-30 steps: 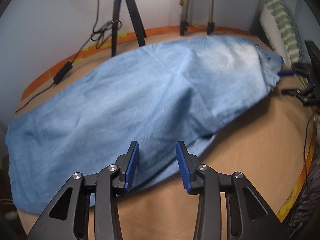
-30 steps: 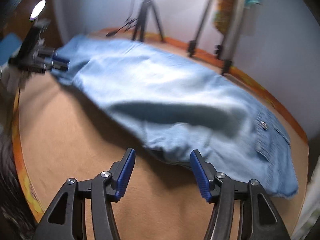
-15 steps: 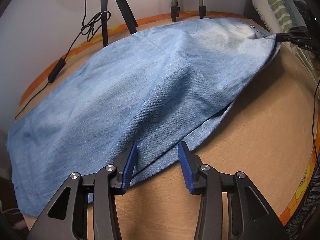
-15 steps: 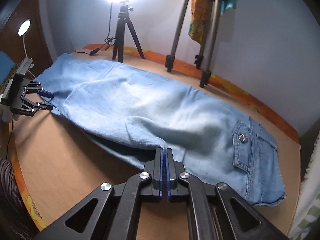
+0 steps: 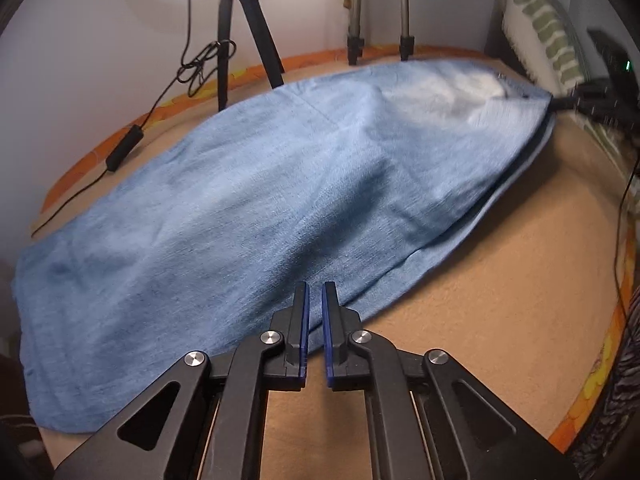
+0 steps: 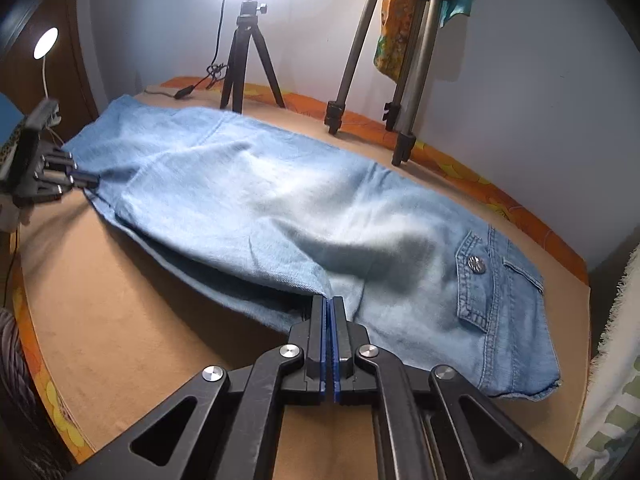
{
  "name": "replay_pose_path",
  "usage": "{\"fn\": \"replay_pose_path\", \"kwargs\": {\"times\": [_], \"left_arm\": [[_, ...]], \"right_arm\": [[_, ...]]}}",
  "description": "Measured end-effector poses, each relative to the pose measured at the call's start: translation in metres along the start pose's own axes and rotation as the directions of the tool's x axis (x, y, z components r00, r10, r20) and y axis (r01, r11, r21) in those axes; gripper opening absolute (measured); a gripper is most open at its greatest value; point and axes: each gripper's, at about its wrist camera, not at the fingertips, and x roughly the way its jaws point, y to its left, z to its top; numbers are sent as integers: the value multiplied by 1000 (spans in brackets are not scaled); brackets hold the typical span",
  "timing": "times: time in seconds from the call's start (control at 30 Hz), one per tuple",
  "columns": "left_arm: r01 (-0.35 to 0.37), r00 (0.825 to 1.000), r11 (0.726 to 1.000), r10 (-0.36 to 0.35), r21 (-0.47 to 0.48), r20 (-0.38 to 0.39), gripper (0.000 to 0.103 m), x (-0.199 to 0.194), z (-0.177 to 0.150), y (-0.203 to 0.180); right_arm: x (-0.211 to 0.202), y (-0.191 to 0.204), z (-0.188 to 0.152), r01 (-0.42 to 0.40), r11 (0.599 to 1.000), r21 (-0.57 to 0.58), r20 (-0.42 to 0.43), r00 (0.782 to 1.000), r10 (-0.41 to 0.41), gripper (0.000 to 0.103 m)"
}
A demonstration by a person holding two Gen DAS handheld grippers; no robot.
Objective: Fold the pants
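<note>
Light blue denim pants (image 5: 280, 184) lie stretched across a tan table (image 5: 500, 300), one leg laid over the other. In the right wrist view the pants (image 6: 260, 200) show a buttoned back pocket (image 6: 476, 268) at the right end. My left gripper (image 5: 314, 300) has its jaws closed to a narrow gap over the pants' near edge at the leg end. My right gripper (image 6: 329, 302) is shut on the near edge of the pants near the seat. The left gripper also shows at the far left of the right wrist view (image 6: 86, 180), at the cloth's edge.
A black tripod (image 6: 244, 68) with a bright lamp and a grey tripod (image 6: 400, 80) stand along the far edge. A black cable with an inline switch (image 5: 124, 154) lies behind the pants. A green-striped towel (image 5: 548, 28) is at the right. The table has an orange rim (image 5: 592, 392).
My right gripper closed on the pants' near edge a second ago and stays shut. My left gripper's jaws have closed from wide open to a narrow gap over the leg edge.
</note>
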Motion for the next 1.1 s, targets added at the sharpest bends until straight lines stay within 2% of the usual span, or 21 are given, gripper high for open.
{"fn": "replay_pose_path", "kwargs": {"times": [0.1, 0.13, 0.17, 0.2, 0.23, 0.27, 0.33, 0.47, 0.57, 0.67, 0.7, 0.73, 0.77, 0.87, 1.0, 1.1], "left_arm": [[12, 1000, 1000, -12, -1, 9, 5, -7, -4, -1], [14, 1000, 1000, -14, 19, 5, 5, -7, -5, -4], [-4, 1000, 999, 5, 49, -5, 6, -5, -6, -10], [-31, 999, 997, 32, 73, -10, 6, -3, -5, -14], [-47, 999, 994, 49, 97, -19, 14, 1, -5, -20], [-34, 999, 993, 37, 110, -28, 26, 4, -3, -24], [-14, 999, 990, 19, 143, -34, 29, 9, 2, -32], [-33, 997, 965, 52, 258, -65, 30, 24, 10, -46], [-22, 997, 963, 42, 270, -68, 30, 28, 18, -49], [34, 999, 962, -21, 271, -51, 32, 25, 28, -59], [49, 998, 956, -37, 290, -46, 34, 25, 30, -67], [56, 998, 950, -46, 308, -42, 38, 25, 31, -73], [59, 998, 940, -48, 335, -40, 41, 27, 32, -81], [29, 999, 924, -10, 382, -53, 42, 42, 37, -92], [71, 997, 939, -58, 336, -49, 42, 45, 45, -85], [87, 996, 934, -74, 346, -51, 40, 49, 47, -85]], "right_arm": [[13, 6, -9, -5, 1000, -26, -51, 999, 4, 3], [16, 9, -12, -3, 999, -38, -63, 998, 0, 9], [19, 12, -14, 7, 999, -51, -66, 998, -10, 19], [19, 14, -14, 16, 998, -62, -63, 998, -20, 23], [20, 17, -13, 22, 997, -71, -59, 998, -26, 23], [20, 18, -12, 20, 997, -71, -57, 998, -24, 23], [20, 19, -7, 16, 997, -70, -51, 999, -20, 23], [24, 19, -3, 6, 997, -82, -59, 998, -11, 24], [28, 18, -3, 9, 996, -88, -72, 997, -15, 24], [30, 13, -5, 6, 997, -76, -81, 997, -12, 22], [30, 11, -5, -3, 998, -59, -83, 997, -2, 19], [30, 7, -5, -17, 999, -36, -85, 996, 14, 10], [30, 4, -4, -25, 1000, -18, -83, 996, 24, 6], [27, 1, -2, -31, 999, 9, -66, 997, 31, 1], [22, 4, -1, -21, 1000, -6, -53, 998, 20, 1], [22, 3, 0, -17, 1000, -1, -51, 999, 17, 1]]}}
